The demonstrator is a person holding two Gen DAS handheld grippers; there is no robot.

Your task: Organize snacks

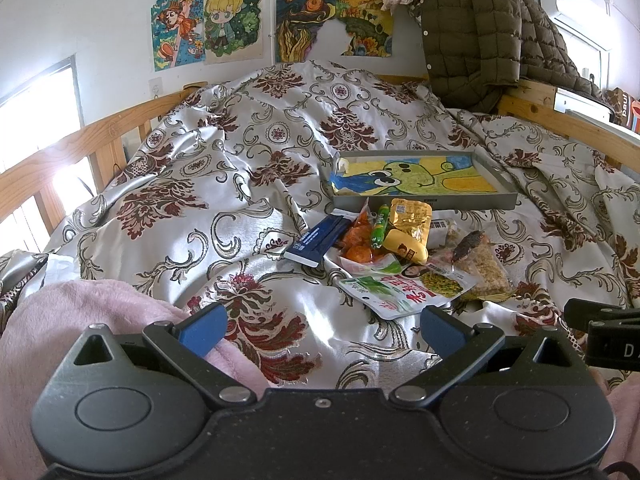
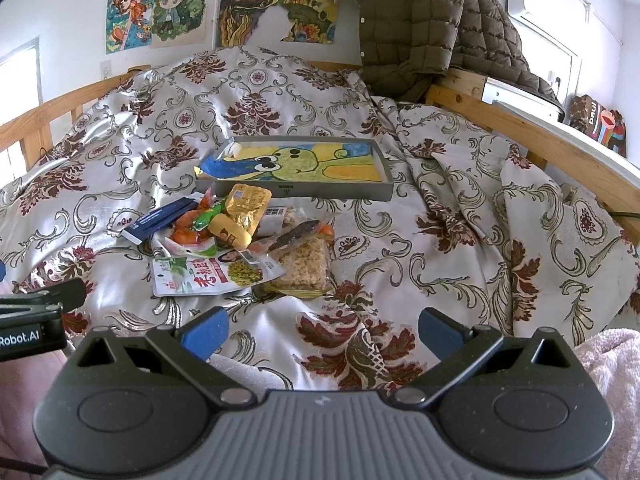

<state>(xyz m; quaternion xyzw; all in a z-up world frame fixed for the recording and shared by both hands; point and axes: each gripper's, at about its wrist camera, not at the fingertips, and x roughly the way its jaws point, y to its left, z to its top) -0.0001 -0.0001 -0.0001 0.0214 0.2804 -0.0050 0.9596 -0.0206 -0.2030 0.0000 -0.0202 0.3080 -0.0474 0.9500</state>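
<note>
A pile of snacks lies on the patterned bedspread: a dark blue packet, a green sausage stick, a gold foil pouch, a yellow cake pack, a white-and-green pea packet and a rice-crisp bar. Behind them sits a grey tray lined with a cartoon drawing. My left gripper is open and empty, short of the pile. My right gripper is open and empty, near the pile's right side.
Wooden bed rails run along both sides. A brown padded jacket hangs over the far right corner. Pink fleece lies under the left gripper. Drawings hang on the back wall.
</note>
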